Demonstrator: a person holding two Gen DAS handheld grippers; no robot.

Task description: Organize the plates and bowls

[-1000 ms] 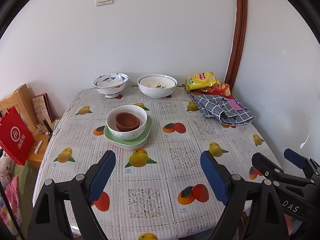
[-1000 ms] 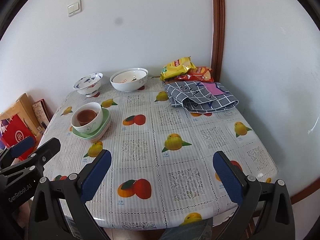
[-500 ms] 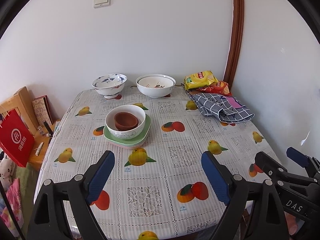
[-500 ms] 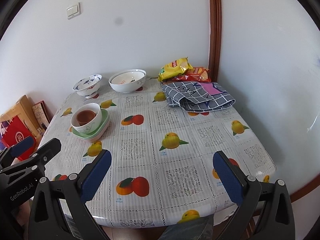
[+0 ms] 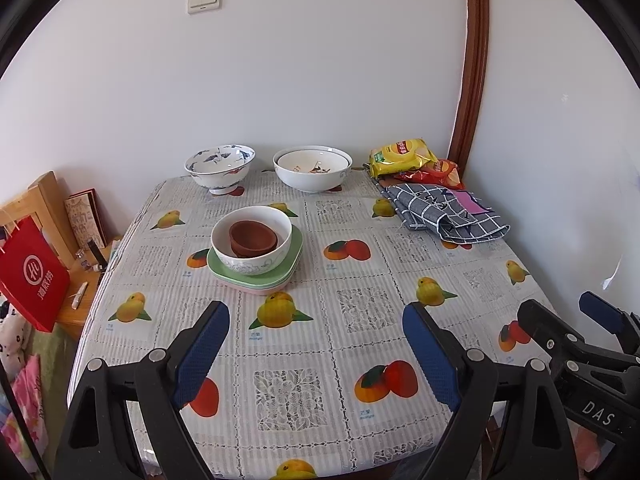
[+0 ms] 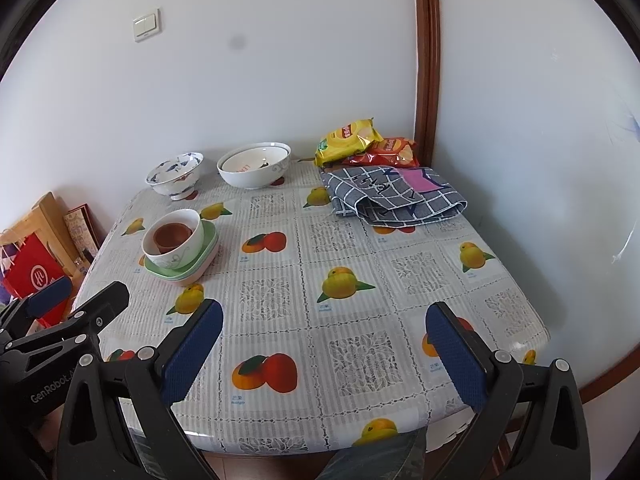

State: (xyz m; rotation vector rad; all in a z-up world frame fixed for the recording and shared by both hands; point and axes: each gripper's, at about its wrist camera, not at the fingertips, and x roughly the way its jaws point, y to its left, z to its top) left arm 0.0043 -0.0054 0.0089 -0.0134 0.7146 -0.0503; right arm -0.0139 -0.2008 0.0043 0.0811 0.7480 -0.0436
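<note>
A small brown bowl [image 5: 253, 237] sits inside a white bowl [image 5: 256, 258], which stands on stacked green and pink plates [image 5: 256, 280] left of the table's middle; the stack also shows in the right wrist view [image 6: 180, 268]. A blue-patterned bowl [image 5: 220, 167] and a large white bowl [image 5: 312, 172] stand at the back by the wall. My left gripper [image 5: 316, 340] is open and empty above the table's near edge. My right gripper [image 6: 324, 344] is open and empty, to the right of the left one.
A fruit-print cloth covers the table [image 5: 360, 304]. A folded grey checked cloth [image 5: 448, 216] and yellow and red snack bags [image 5: 404, 156] lie at the back right corner. A red paper bag [image 5: 32, 276] and wooden furniture [image 5: 40, 204] stand left of the table.
Both grippers have drawn back and risen slightly from the table, so it looks a little farther away. Nothing on the table moved.
</note>
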